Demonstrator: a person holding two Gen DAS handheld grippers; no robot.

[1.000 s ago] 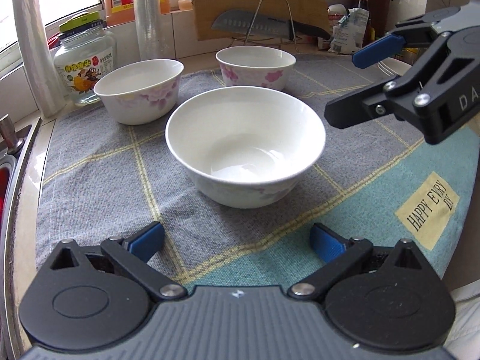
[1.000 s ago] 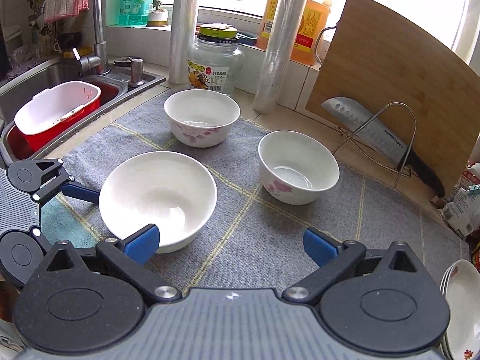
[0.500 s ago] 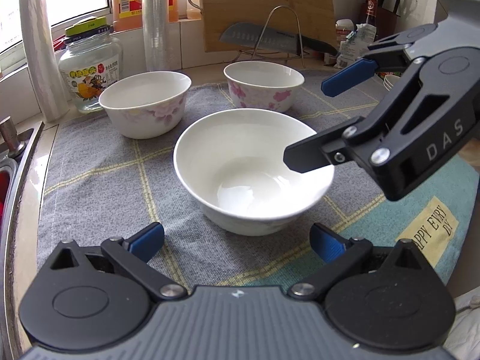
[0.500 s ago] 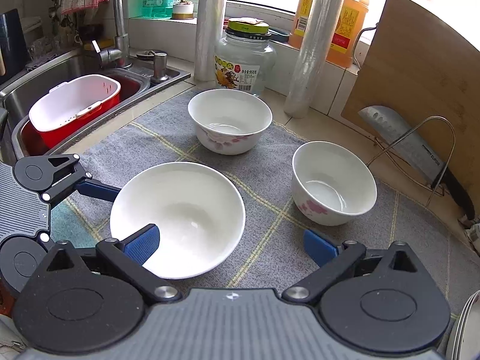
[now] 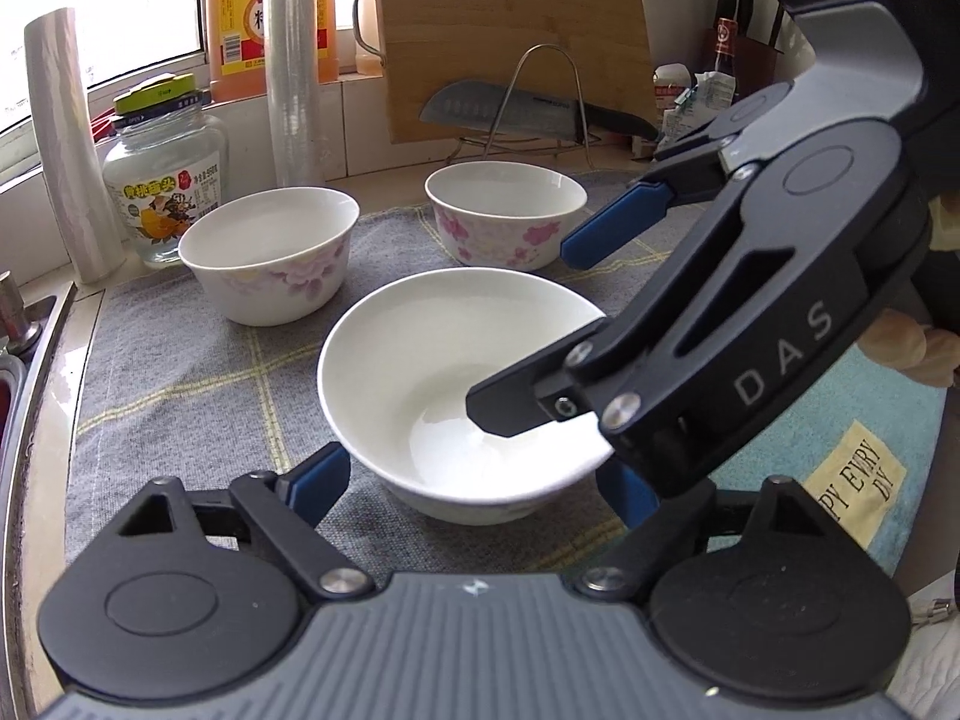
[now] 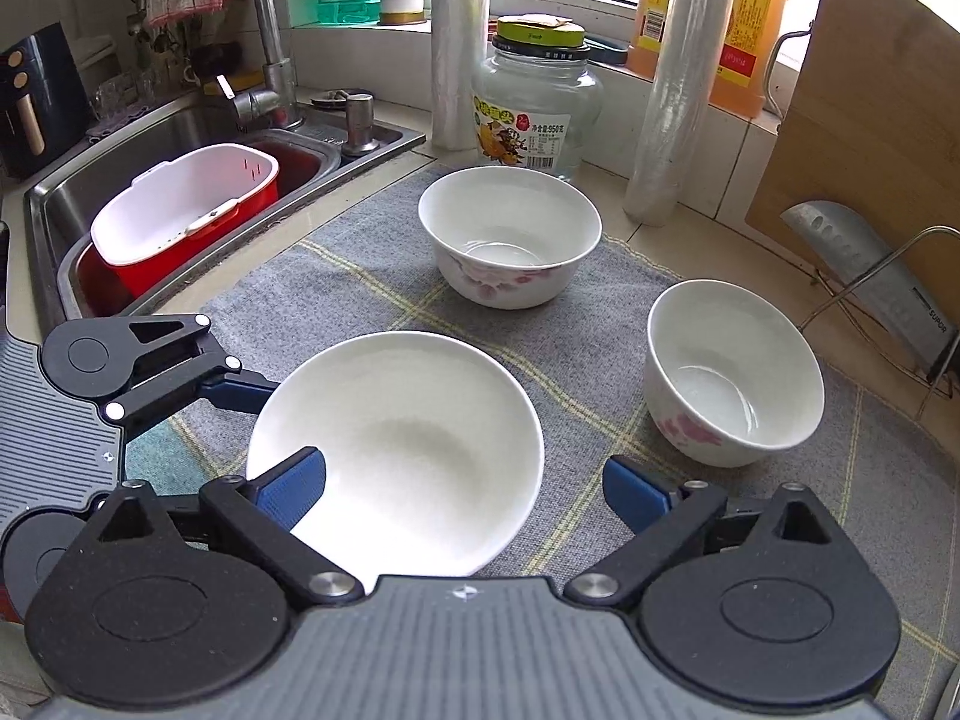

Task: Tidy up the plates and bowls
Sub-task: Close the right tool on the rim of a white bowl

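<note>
The plain white bowl (image 5: 462,396) sits upright on the grey checked cloth (image 5: 180,384) at the centre of the left wrist view, nearest the camera of 3 bowls. Behind it, at upper left of the frame, stands a flowered bowl (image 5: 270,261), and to the right of that a second flowered bowl (image 5: 504,216); all 3 are apart from one another.

The left gripper (image 5: 474,483) straddles the plain bowl at the bottom of the frame. Its jaws have just been closing, with the bowl between them. The left blue pad (image 5: 318,480) lies just beside the bowl's wall; the right pad is partly hidden behind the other tool, so I cannot tell whether either pad presses on the bowl.

The right gripper (image 6: 462,489) comes in from the right of the left wrist view. Its jaws have just been closing and stand apart: in the right wrist view the left blue pad (image 6: 291,489) hangs over the inside of the plain bowl (image 6: 396,450) at its near rim, while the right pad (image 6: 636,492) is outside it, above the cloth. No firm grip shows.

In the right wrist view a sink (image 6: 180,138) holding a red and white basket (image 6: 186,216) fills the upper left, and a glass jar (image 6: 534,108) stands at top centre.
</note>
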